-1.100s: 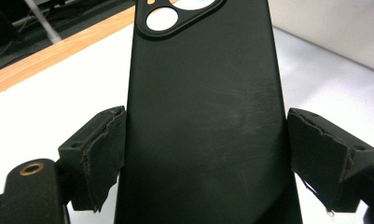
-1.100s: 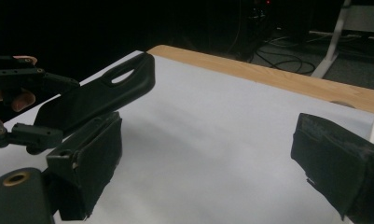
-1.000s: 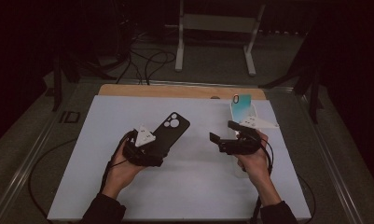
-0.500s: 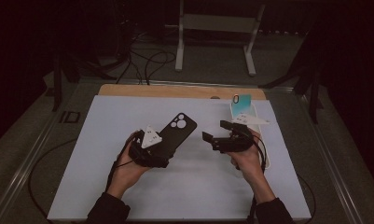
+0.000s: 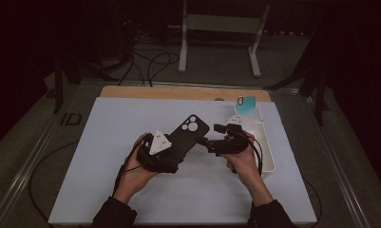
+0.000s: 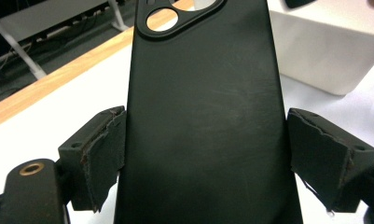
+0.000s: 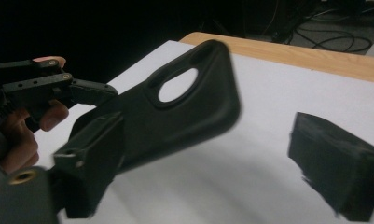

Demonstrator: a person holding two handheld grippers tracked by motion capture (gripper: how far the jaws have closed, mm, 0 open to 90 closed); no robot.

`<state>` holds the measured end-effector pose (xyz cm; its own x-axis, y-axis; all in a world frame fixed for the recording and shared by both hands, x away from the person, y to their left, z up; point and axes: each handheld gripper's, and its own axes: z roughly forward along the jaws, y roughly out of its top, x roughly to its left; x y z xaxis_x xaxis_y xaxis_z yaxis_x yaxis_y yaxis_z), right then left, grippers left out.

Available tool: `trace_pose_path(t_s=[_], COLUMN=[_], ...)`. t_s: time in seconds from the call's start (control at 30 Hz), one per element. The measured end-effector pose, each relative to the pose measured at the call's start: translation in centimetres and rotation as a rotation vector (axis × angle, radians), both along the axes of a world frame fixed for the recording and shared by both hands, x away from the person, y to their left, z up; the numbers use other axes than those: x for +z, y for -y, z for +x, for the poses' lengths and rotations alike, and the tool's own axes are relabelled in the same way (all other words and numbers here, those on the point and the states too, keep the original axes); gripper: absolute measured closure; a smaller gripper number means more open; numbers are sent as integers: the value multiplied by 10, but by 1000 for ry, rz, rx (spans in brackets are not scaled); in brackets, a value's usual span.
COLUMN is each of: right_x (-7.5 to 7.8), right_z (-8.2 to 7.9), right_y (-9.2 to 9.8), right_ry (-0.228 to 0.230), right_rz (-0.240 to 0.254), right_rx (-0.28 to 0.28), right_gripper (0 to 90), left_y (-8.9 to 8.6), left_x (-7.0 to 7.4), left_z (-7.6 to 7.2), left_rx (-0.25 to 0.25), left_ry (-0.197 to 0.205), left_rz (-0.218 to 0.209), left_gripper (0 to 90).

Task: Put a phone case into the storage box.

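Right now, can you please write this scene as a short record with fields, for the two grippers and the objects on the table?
left gripper: shut on the black phone case, one jaw on each long edge
right gripper: open, jaws pointing at the case's side
white tray: on the table, right side, behind the right hand
teal item: at the tray's far end, kind unclear
table: white surface, wooden strip along the far edge

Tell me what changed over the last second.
The right gripper moved left from beside the white tray toward the black phone case, its open jaws now at the case's edge. The left gripper stayed shut on the case, drifting slightly right. The teal item and tray stayed put.
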<state>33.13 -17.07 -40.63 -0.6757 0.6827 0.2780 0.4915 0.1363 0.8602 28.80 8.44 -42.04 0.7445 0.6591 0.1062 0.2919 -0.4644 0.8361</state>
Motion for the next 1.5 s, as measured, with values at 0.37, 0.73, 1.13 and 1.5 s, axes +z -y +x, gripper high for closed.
trace_pose_path(t_s=[0.37, 0.73, 1.13, 1.5], right_x=[-2, -5, -3, -4], right_z=[-1, -4, -7, -8], right_y=[-12, -22, -26, -29], right_ry=[-75, -137, -135, -117], right_rz=[64, 162, 196, 178], right_rx=[56, 114, 136, 133], right_gripper=[425, 678, 831, 868], left_y=[11, 19, 21, 21], left_x=[2, 0, -2, -5], left_z=[-4, -4, -5, -3], left_rx=[-11, -17, -11, 14], left_ry=[21, 19, 22, 21], left_rz=[-8, -3, 5, 8], left_gripper=[152, 151, 144, 141])
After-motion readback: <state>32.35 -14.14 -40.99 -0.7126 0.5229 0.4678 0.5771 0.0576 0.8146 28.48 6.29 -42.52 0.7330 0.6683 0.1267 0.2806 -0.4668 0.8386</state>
